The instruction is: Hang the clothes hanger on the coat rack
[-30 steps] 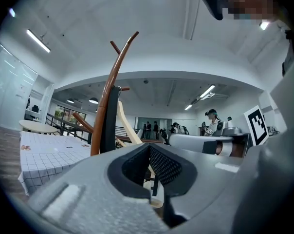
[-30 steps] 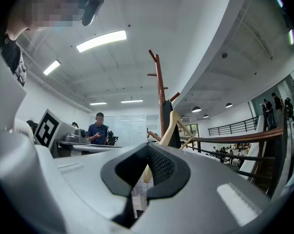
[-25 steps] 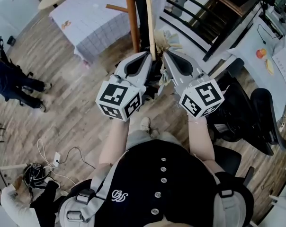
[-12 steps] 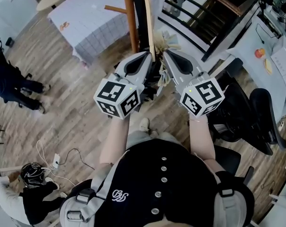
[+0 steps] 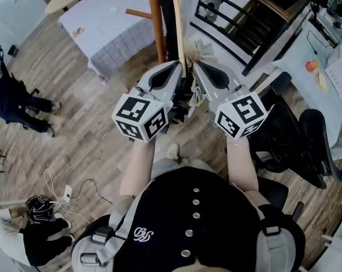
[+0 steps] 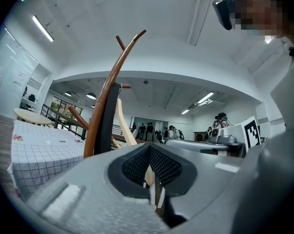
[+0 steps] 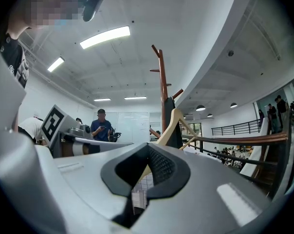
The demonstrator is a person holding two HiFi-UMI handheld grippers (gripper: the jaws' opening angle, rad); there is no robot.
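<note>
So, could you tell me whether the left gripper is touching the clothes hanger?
Touching. In the left gripper view, the left gripper is shut on the pale wooden arm of the clothes hanger, which runs between its pads.

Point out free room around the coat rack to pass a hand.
Free: bare wood floor left of the left gripper, bordered by the checked table and a person at far left. Crowded: right of the right gripper, chair, desk and railing close in; ahead, coat rack and hanger stand close together.
</note>
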